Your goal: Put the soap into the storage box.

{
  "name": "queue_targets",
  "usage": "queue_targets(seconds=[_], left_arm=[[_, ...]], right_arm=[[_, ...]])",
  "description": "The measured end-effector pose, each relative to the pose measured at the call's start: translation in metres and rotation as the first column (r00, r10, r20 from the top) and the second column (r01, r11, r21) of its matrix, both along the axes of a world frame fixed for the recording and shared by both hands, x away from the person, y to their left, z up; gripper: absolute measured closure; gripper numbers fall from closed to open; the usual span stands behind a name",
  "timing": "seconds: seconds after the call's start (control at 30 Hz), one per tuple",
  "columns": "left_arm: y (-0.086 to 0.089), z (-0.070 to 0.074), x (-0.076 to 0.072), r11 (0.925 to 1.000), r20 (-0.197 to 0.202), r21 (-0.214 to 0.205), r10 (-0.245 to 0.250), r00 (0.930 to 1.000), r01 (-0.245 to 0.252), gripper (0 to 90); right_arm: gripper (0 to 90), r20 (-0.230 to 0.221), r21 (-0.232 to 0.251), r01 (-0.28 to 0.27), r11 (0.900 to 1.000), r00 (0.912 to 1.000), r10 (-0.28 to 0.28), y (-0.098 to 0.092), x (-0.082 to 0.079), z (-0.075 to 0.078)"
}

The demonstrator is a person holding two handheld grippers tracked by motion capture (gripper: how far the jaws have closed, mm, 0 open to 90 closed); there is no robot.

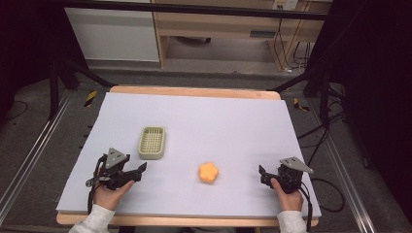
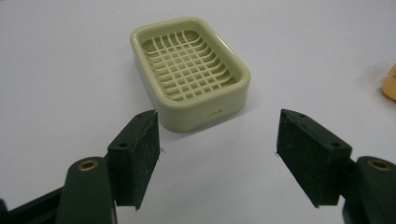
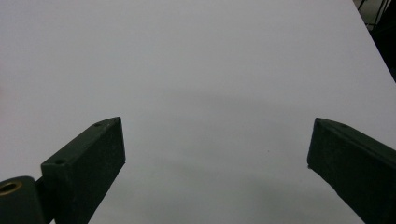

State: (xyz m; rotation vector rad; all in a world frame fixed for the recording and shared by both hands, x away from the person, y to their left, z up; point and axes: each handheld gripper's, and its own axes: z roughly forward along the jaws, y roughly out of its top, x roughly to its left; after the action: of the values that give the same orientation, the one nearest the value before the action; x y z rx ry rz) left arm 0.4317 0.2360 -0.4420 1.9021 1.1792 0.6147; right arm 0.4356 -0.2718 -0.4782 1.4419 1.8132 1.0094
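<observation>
A pale green soap dish point(image 1: 152, 142) with a grid floor sits left of centre on the light sheet point(image 1: 218, 121). In the left gripper view the soap dish point(image 2: 189, 70) lies just ahead of the jaws, apart from them. An orange flower-shaped sponge point(image 1: 208, 172) rests near the front middle, and its edge point(image 2: 390, 84) shows at the right border of that view. My left gripper point(image 1: 138, 172) point(image 2: 217, 135) is near the front left, open with nothing between its pads. My right gripper point(image 1: 262, 175) point(image 3: 217, 140) is near the front right, open over bare sheet.
The wooden table edge point(image 1: 194, 91) runs along the back of the sheet. Beyond it stand a wooden desk point(image 1: 218, 29) and cables point(image 1: 282, 48) on the floor. Metal rails point(image 1: 29, 155) flank the table on both sides.
</observation>
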Motion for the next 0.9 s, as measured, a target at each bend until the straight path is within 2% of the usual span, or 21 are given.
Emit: queue_targets(seconds=[0.73,0.9], left_arm=[[-0.032,0.006,0.001,0.9964,-0.007,-0.001,-0.085,0.9963,0.085,27.9],[-0.043,0.008,0.0,0.9939,-0.002,0.012,-0.11,0.994,0.11,27.0]], right_arm=[[4.6,-0.01,0.005,0.0,1.0,0.9999,0.0,0.0,0.001,-0.002],[4.6,-0.018,0.003,-0.004,1.0,0.9998,0.004,0.001,0.002,-0.002]])
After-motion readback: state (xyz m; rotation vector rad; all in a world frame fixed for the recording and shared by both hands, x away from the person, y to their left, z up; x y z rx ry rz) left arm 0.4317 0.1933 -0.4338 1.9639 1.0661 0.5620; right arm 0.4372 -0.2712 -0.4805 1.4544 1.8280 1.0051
